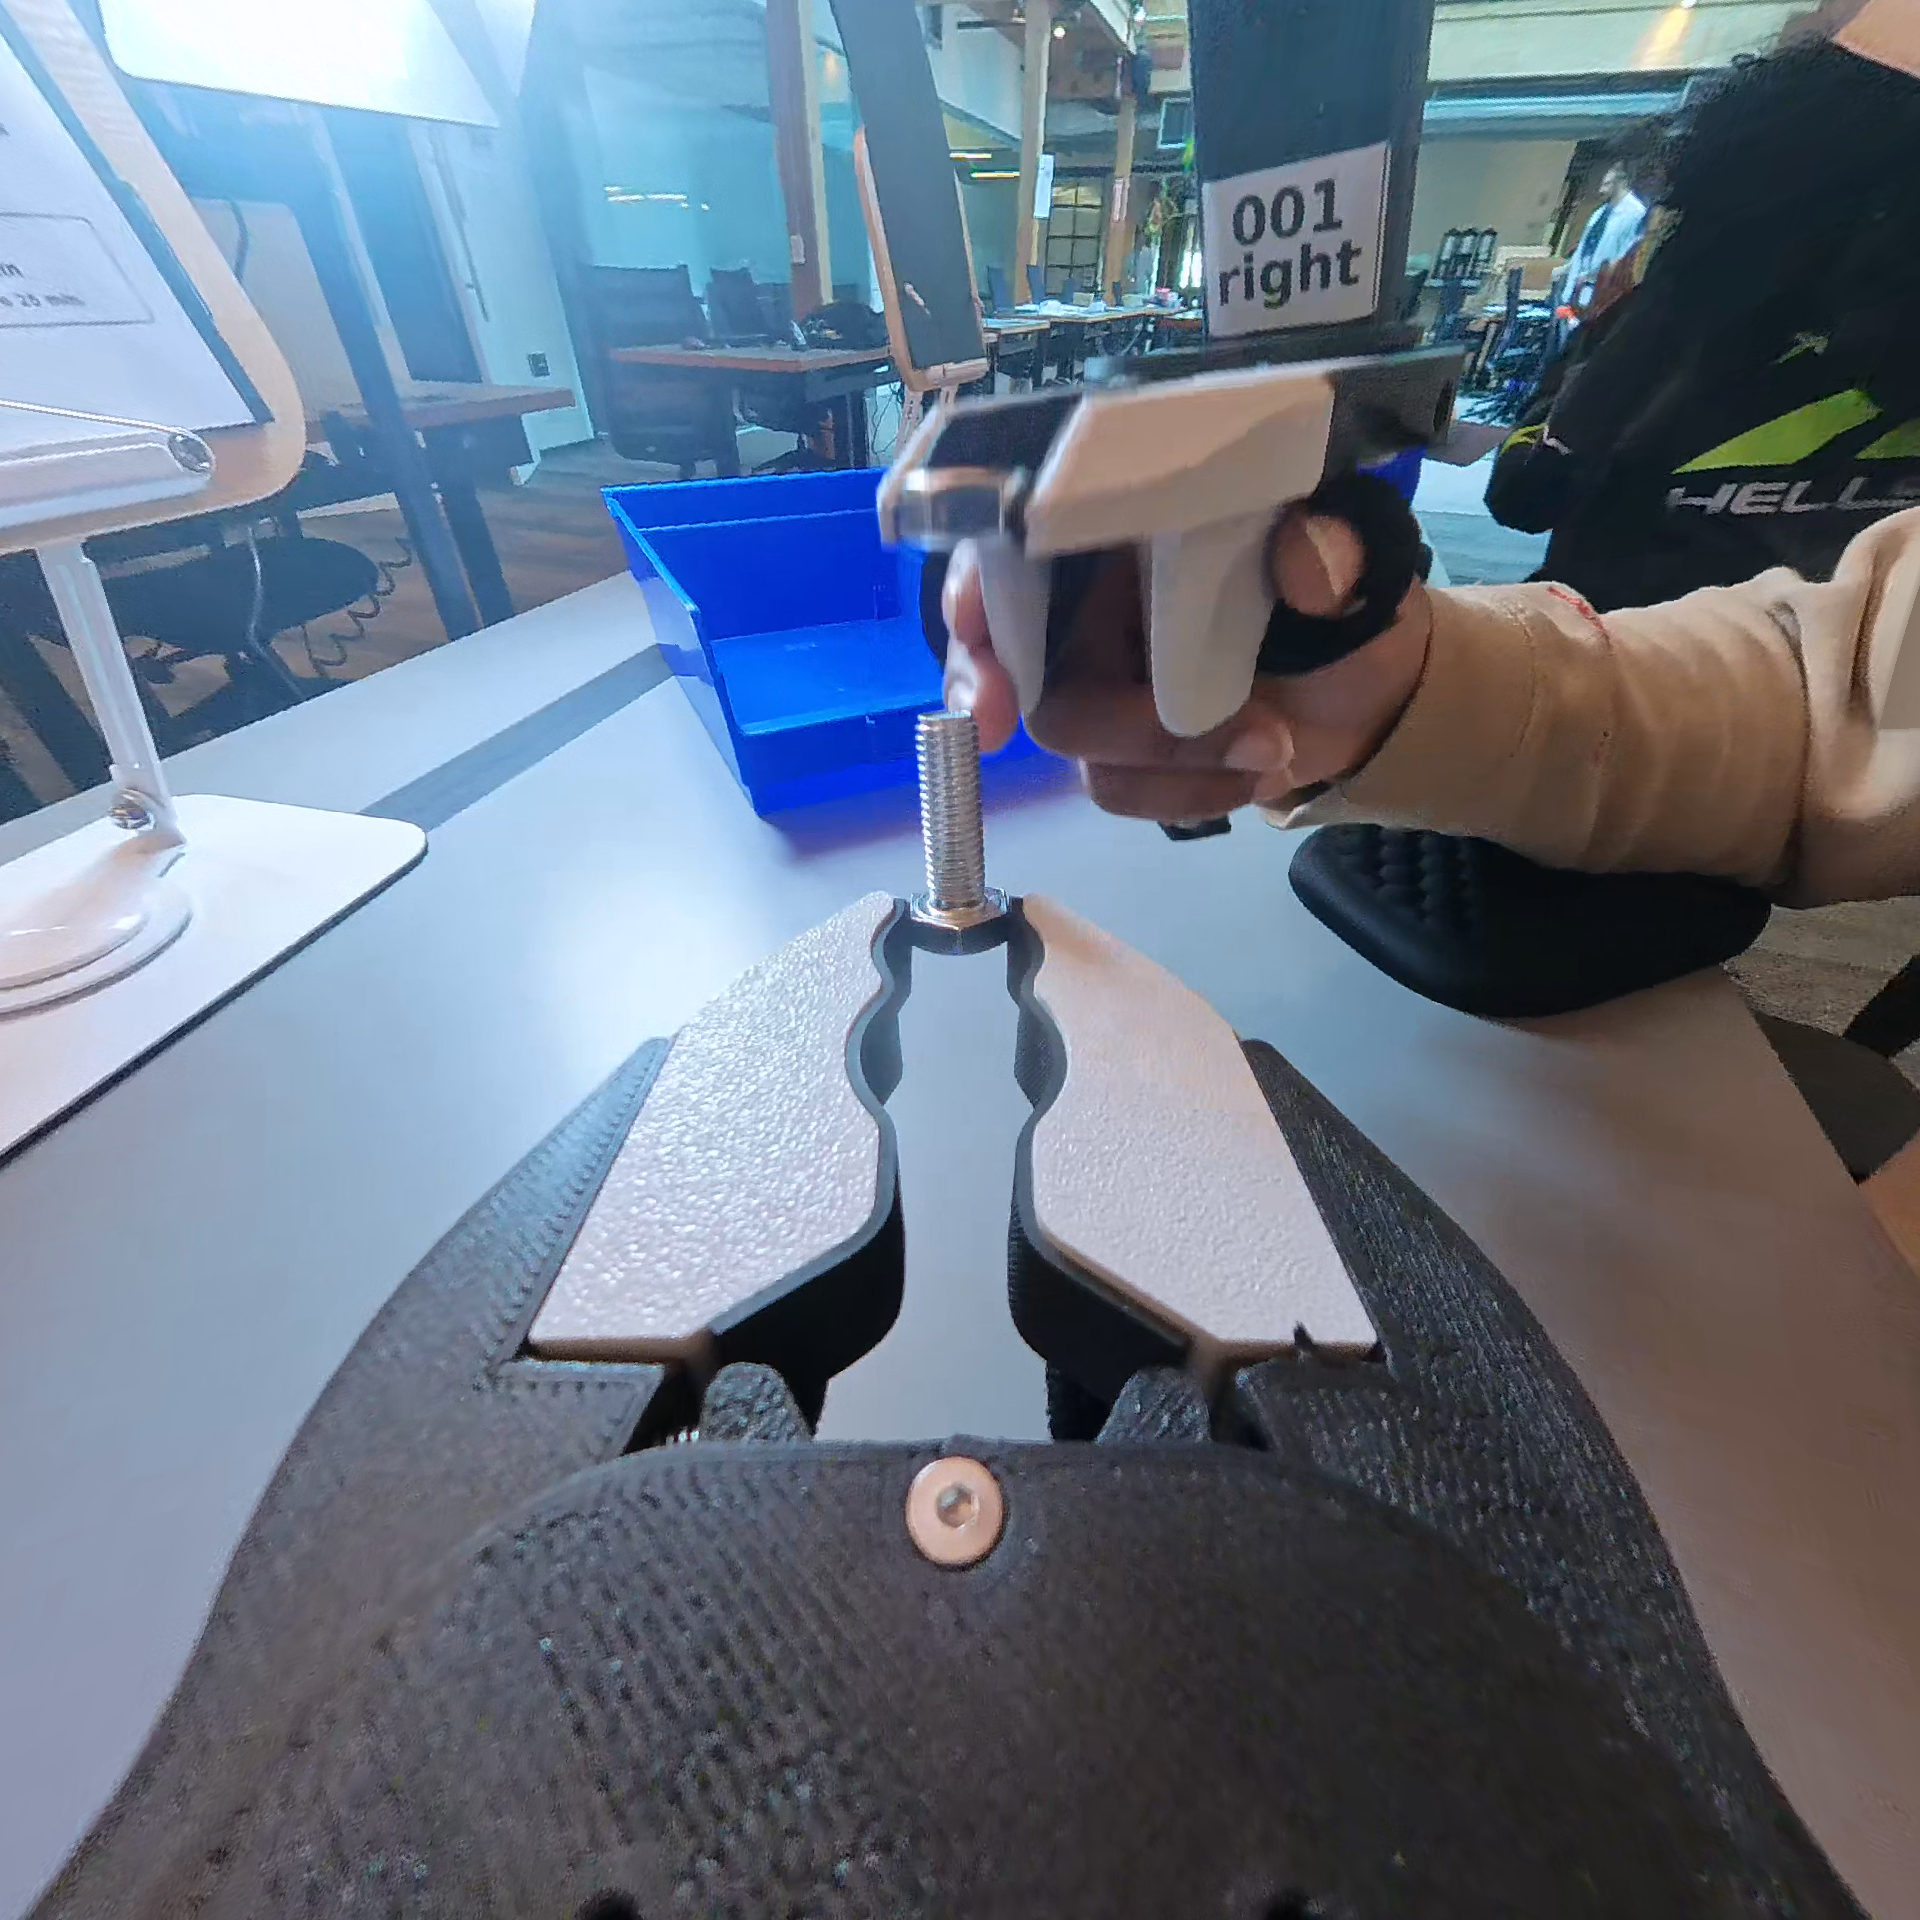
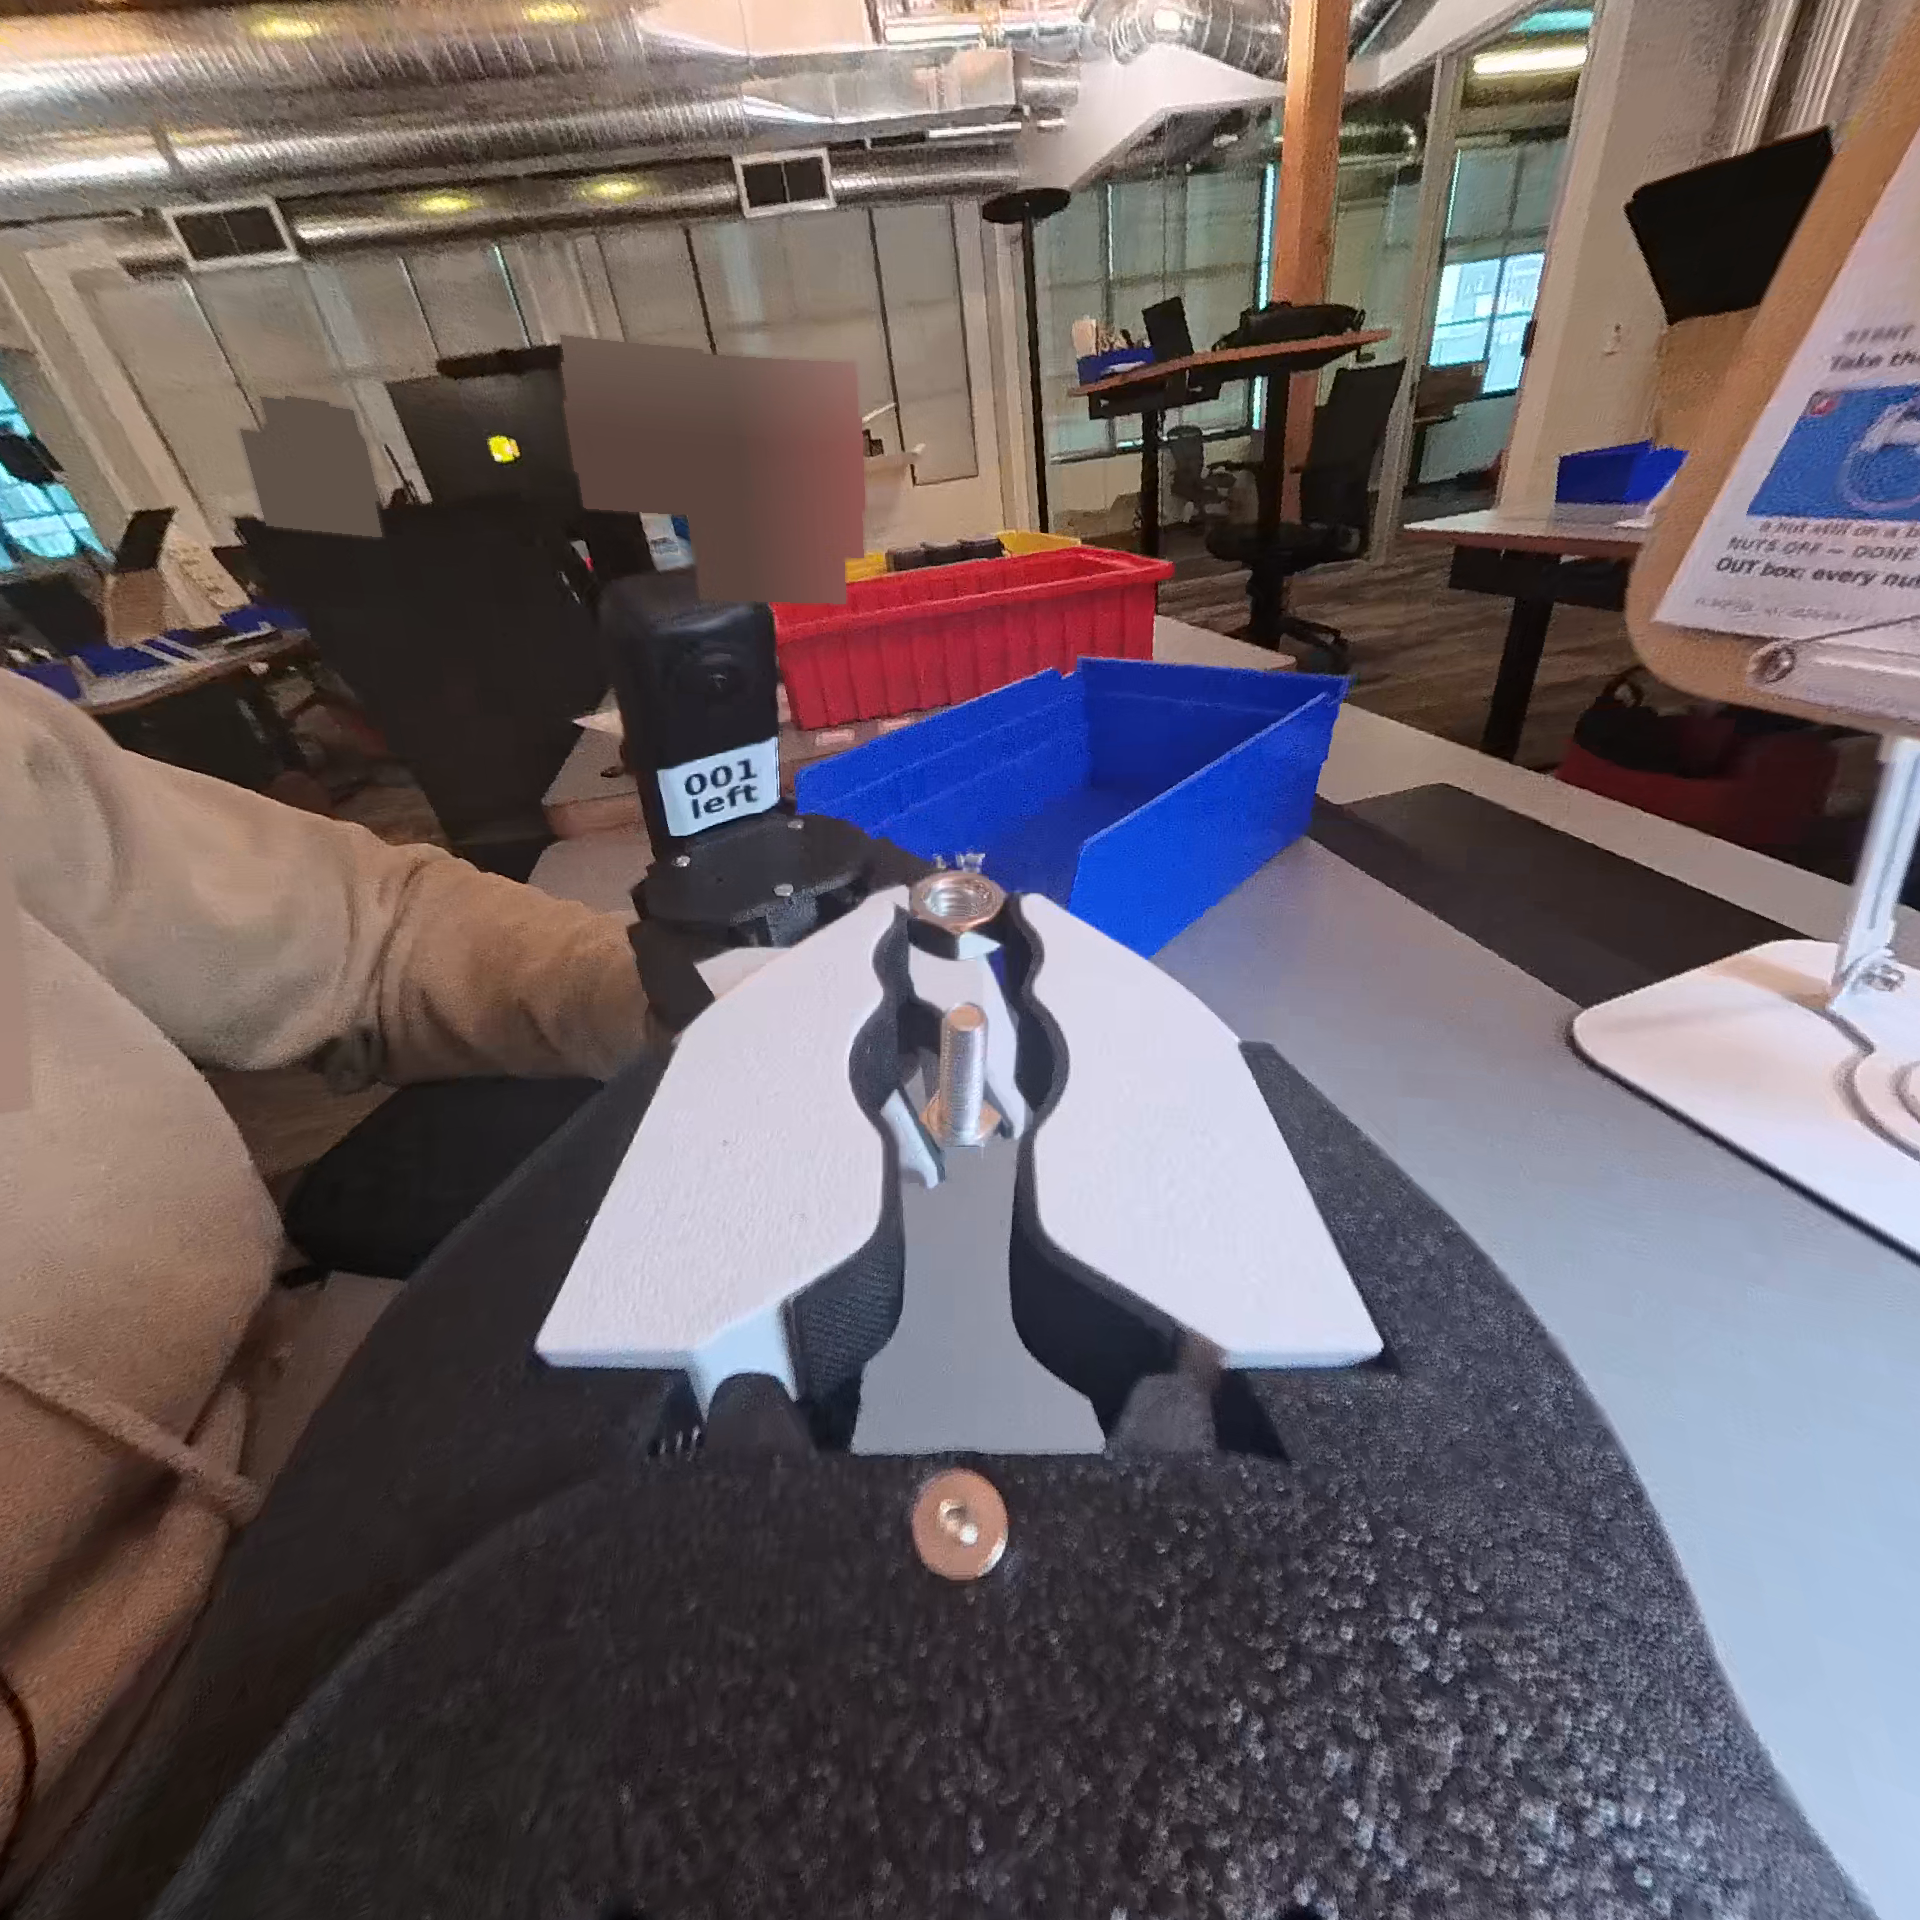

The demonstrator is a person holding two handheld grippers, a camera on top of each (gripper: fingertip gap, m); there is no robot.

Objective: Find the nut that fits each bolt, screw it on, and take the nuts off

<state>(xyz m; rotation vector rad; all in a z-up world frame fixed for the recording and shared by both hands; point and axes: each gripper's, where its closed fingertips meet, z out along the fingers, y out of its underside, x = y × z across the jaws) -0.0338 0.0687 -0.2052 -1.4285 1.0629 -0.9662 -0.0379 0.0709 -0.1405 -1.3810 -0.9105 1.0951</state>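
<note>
The left gripper [image 1: 954, 925] pinched the hex head of a threaded bolt [image 1: 948, 810], holding it upright over the grey table [image 1: 582, 935], while the right gripper [image 2: 954, 920] clamped a hex nut [image 2: 953, 902] at its fingertips just above the bolt's tip. Nut and bolt stood apart, so threading looked yet to begin, with removal to follow; a blue bin [image 2: 1174, 790] waited behind

An open-plan office or lab is shown — exposed silver ducts [image 2: 499, 94] are run along the ceiling, standing desks [image 2: 1226, 364] and black office chairs [image 2: 1320, 488] are set by glass partitions [image 2: 1164, 343], and plastic storage bins [image 2: 966, 634] are kept on tables.
</note>
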